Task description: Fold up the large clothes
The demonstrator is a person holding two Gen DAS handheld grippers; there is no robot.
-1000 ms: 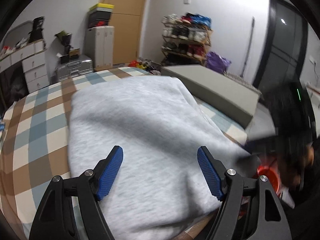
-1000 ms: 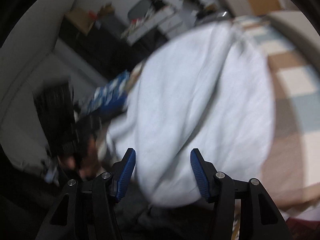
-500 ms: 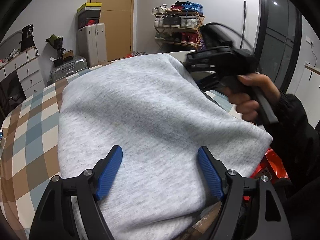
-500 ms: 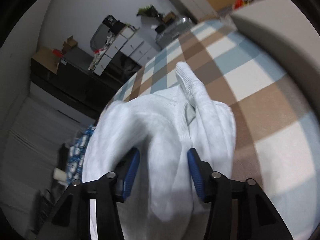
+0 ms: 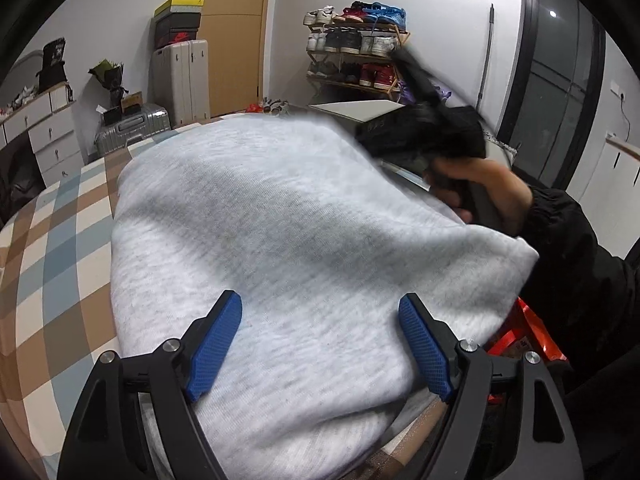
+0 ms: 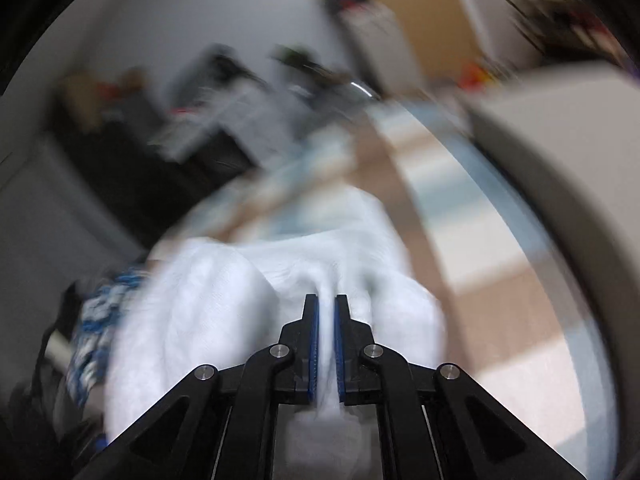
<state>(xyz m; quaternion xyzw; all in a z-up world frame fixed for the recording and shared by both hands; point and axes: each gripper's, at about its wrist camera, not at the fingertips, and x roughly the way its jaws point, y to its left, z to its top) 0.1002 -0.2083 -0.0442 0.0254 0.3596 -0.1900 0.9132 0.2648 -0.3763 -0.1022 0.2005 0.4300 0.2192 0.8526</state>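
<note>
The grey sweatshirt (image 5: 304,240) lies heaped on the checked bed (image 5: 52,264). The right gripper (image 6: 325,344) has just closed its jaws on a ridge of cloth, blurred but apparently pinched; the left gripper (image 5: 320,344) hovers wide above it. Next, carry that fold across

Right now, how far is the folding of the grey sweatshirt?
Done: the grey sweatshirt lies on the checked bed cover as a bulky bundle; how many folds it has, I cannot tell. In hand: the right hand-held gripper is shut on a ridge of its fabric, while the left hand-held gripper is open over it. Left: probably the next fold and flattening.
</note>
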